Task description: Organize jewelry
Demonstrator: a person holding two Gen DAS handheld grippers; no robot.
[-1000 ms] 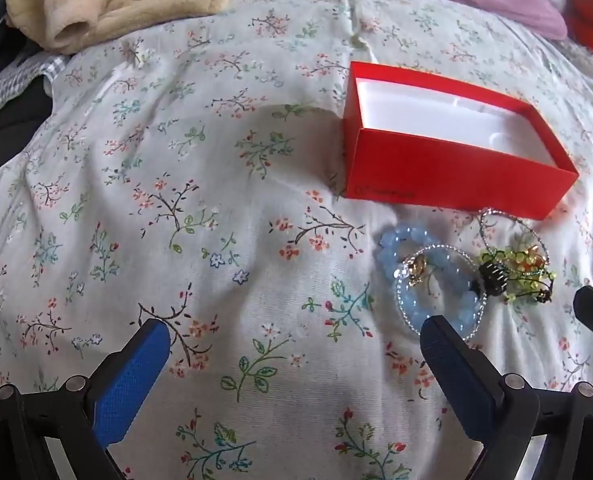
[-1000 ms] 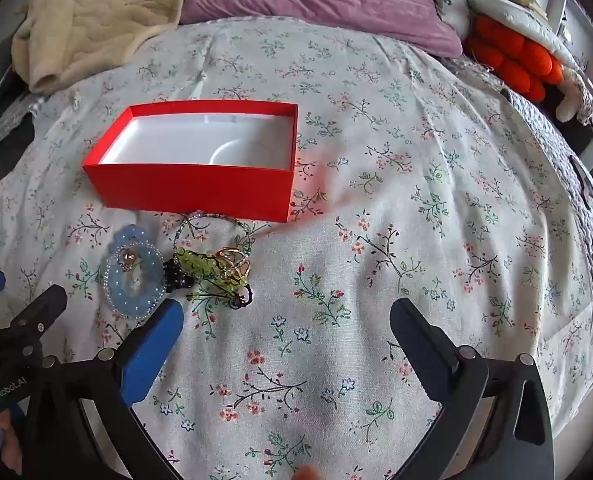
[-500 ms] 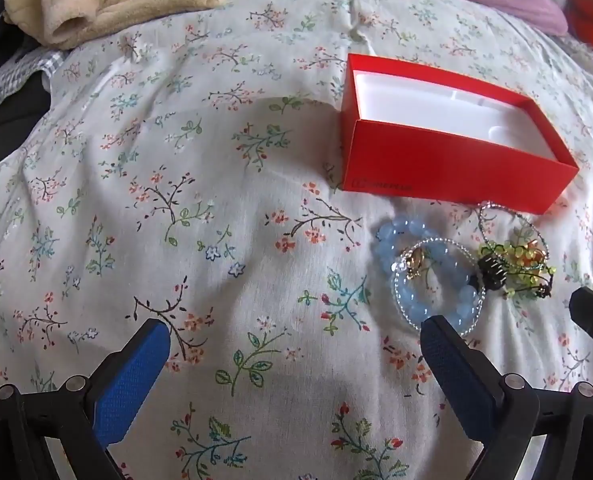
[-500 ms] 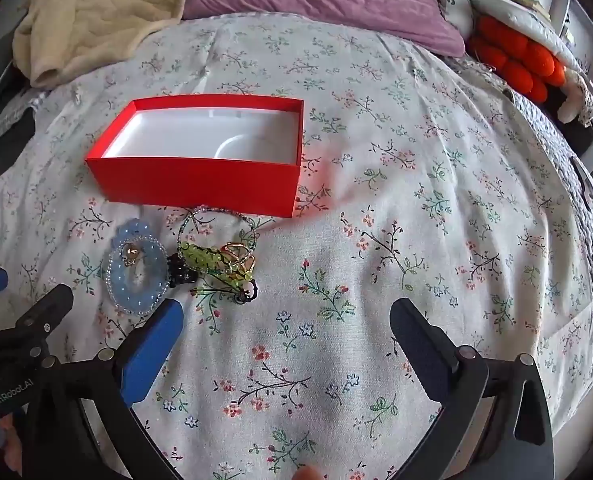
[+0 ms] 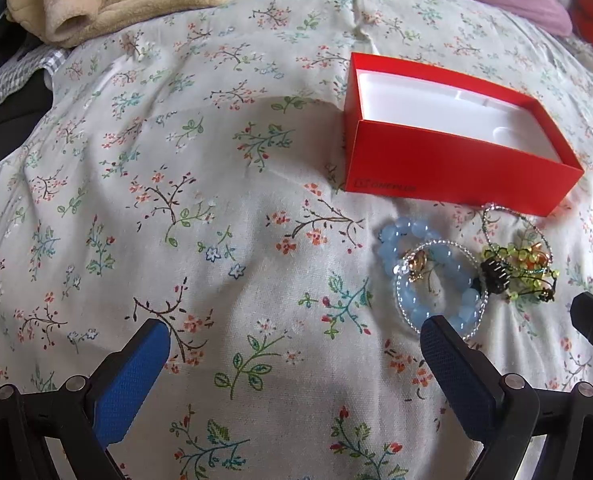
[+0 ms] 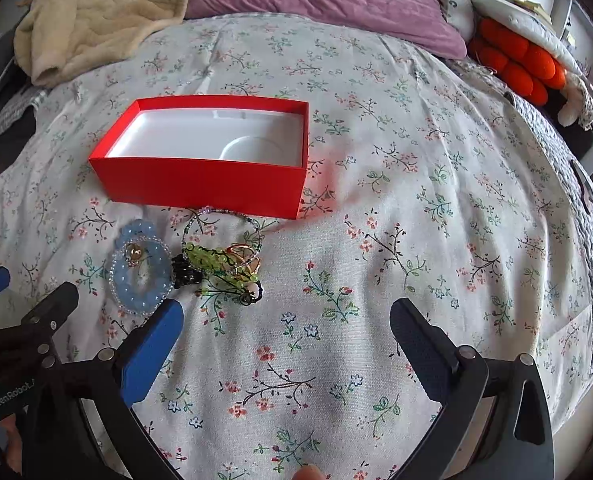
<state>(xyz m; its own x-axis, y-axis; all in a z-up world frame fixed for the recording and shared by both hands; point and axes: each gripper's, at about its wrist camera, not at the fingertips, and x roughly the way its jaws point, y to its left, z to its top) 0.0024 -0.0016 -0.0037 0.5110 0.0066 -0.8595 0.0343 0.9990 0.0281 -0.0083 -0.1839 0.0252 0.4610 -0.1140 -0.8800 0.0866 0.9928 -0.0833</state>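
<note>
Bed [image 6: 436, 208] carries all. One red box [image 6: 204, 184], mid-bed, empty: nothing sorted yet, whole task left. Jewelry pile [image 5: 468, 272] just beside box's near wall: one blue bead bracelet [image 5: 420, 276], one clear bead ring, green-bead tangle, uncountable. My left claw [image 5: 292, 364] and right claw [image 6: 286, 336] both released, hold nothing.

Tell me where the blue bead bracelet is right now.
The blue bead bracelet lies on the floral bedspread, just in front of the red box, immediately left of the green bead jewelry in the right wrist view.
</note>
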